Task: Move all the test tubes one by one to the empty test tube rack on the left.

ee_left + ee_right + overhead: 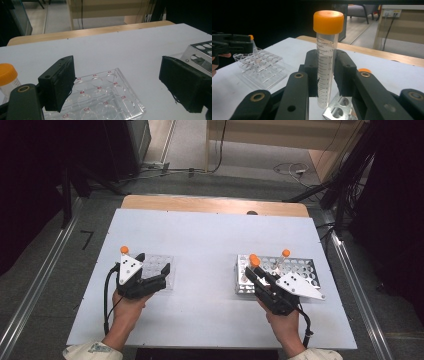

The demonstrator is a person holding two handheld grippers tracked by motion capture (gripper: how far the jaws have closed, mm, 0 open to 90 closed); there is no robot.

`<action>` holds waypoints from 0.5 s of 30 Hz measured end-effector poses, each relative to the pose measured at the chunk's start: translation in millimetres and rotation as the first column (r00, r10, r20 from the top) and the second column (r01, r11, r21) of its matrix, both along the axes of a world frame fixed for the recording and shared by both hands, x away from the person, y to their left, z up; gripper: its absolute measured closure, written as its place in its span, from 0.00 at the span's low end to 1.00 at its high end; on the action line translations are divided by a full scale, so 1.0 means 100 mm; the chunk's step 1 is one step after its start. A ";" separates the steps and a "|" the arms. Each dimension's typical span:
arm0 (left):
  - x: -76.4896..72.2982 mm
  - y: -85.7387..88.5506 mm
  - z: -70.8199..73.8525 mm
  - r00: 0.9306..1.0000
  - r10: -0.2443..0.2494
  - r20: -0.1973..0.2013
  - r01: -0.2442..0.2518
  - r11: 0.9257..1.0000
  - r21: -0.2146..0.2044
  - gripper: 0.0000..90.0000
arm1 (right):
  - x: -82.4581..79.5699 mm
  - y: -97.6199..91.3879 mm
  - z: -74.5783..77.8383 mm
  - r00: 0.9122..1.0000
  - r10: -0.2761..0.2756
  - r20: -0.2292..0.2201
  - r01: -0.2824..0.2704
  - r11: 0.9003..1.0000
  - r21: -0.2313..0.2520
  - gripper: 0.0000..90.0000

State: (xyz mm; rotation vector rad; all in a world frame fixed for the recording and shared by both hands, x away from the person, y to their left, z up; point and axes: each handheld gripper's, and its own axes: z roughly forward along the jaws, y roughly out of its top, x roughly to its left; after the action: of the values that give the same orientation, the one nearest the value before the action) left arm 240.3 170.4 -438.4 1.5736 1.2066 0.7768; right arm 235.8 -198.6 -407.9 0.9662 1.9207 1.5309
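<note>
My right gripper (253, 268) is shut on a clear graduated tube with an orange cap (325, 62) and holds it upright just above the near left corner of a metal rack (295, 270). In the high view the held tube's cap (255, 262) shows at the rack's left end. My left gripper (153, 263) stands open, its jaws on either side of a clear plastic rack (100, 97) with labelled wells. Neither pad touches the rack. Another orange-capped tube (7, 75) stands just left of the left jaw.
A second orange-capped tube (285, 253) stands tilted in the metal rack, and one more orange cap (364, 70) shows behind my right jaw. The white tabletop (210, 235) ends at a wooden strip (215, 204) at the far edge. Cables lie on the floor beyond.
</note>
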 end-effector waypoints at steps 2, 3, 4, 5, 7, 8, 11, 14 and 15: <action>0.00 0.00 0.00 1.000 0.000 0.000 0.000 1.000 -0.001 0.15 | 0.02 0.05 -0.01 1.000 0.011 0.001 -0.011 1.000 -0.007 0.79; 0.00 0.00 0.00 1.000 0.000 0.000 0.000 1.000 -0.001 0.15 | 0.03 0.07 -0.02 1.000 0.016 -0.001 -0.016 1.000 -0.010 0.79; 0.00 0.00 0.00 1.000 0.000 0.001 0.000 1.000 -0.003 0.15 | 0.03 0.10 -0.02 1.000 0.020 -0.006 -0.020 1.000 -0.010 0.79; 0.00 0.00 0.00 1.000 0.001 0.002 -0.001 1.000 -0.002 0.15 | 0.04 0.12 -0.03 1.000 0.025 -0.009 -0.025 1.000 -0.010 0.79; 0.00 0.00 0.00 1.000 0.002 0.003 -0.002 1.000 -0.002 0.15 | 0.06 0.16 -0.03 0.999 0.035 -0.011 -0.035 0.999 -0.011 0.79; 0.00 0.00 0.00 1.000 0.002 0.003 -0.002 1.000 -0.003 0.15 | 0.07 0.18 -0.04 0.999 0.040 -0.015 -0.040 0.999 -0.011 0.79; 0.00 0.00 0.00 1.000 0.001 0.003 -0.001 1.000 -0.004 0.15 | 0.09 0.24 -0.05 0.999 0.052 -0.014 -0.052 0.998 -0.021 0.79; -0.01 -0.01 0.01 1.000 0.000 0.007 0.000 1.000 -0.013 0.15 | 0.11 0.28 -0.07 0.998 0.058 -0.019 -0.058 0.998 -0.026 0.79; -0.01 0.00 0.02 1.000 -0.004 0.007 0.004 1.000 -0.011 0.15 | 0.11 0.30 -0.07 0.998 0.063 -0.018 -0.064 0.998 -0.029 0.79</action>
State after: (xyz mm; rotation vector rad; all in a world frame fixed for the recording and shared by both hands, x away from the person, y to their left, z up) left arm 239.1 170.0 -436.8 1.5632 1.2007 0.7713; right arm 247.3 -168.6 -415.2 0.9171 1.9980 1.5301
